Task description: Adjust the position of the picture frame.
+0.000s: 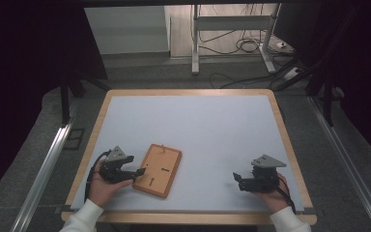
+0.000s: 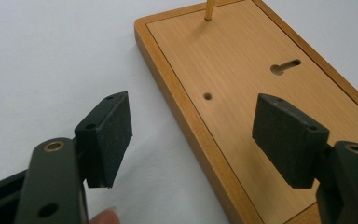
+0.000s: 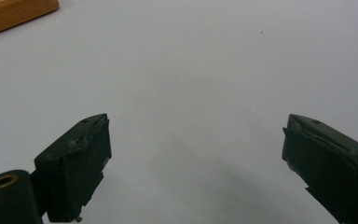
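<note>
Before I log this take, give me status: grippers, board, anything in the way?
Left gripper open, straddling the board's near edge. Right gripper open over bare table. Nothing in the way.

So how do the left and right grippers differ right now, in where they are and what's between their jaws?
The left gripper sits at the wooden board, one jaw over it and one outside its edge; the right gripper is off alone on the white mat, far from the board. Between the left jaws lies the board's edge; between the right jaws, bare mat. Both are open, hand-held and empty.
</note>
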